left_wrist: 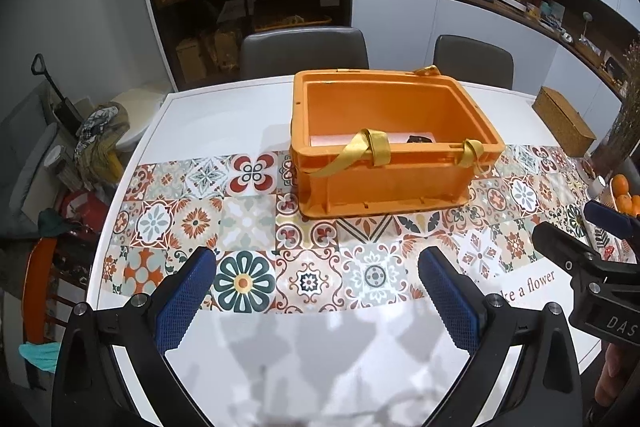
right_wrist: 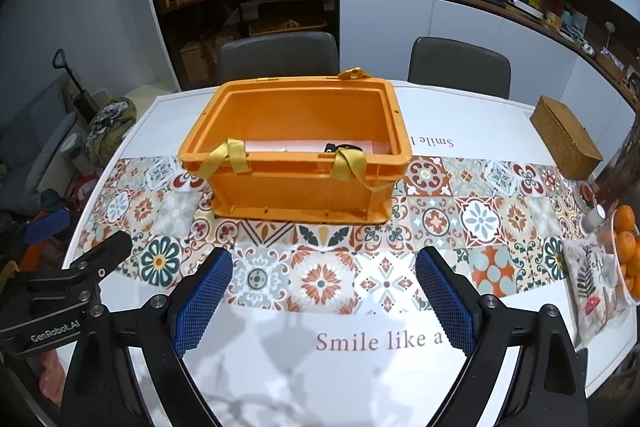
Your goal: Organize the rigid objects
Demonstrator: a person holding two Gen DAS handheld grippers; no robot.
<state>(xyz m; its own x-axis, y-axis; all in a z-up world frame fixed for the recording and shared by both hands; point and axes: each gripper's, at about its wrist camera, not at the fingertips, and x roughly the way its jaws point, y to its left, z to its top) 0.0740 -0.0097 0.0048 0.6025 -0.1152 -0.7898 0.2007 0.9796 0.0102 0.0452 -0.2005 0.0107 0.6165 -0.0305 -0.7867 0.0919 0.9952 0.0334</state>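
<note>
An orange plastic crate [left_wrist: 384, 147], rectangular with ribbed walls and a thick moulded rim, sits in the upper middle of both views on the band of patterned tiles that runs across the white table [left_wrist: 224, 115]. Flat yellow webbing straps [left_wrist: 374, 147] loop over its near rim. Inside, on a pale floor, lies a small dark object [right_wrist: 340, 147], too small to identify. At the lower edge of each view the left gripper [left_wrist: 316, 267] and right gripper [right_wrist: 324, 273] hang above the tabletop, jaws spread wide with nothing between their blue cross-hatched pads [right_wrist: 202, 307]. A woven box [right_wrist: 566, 141] sits at the right, near a bowl of round oranges [right_wrist: 626, 239].
</note>
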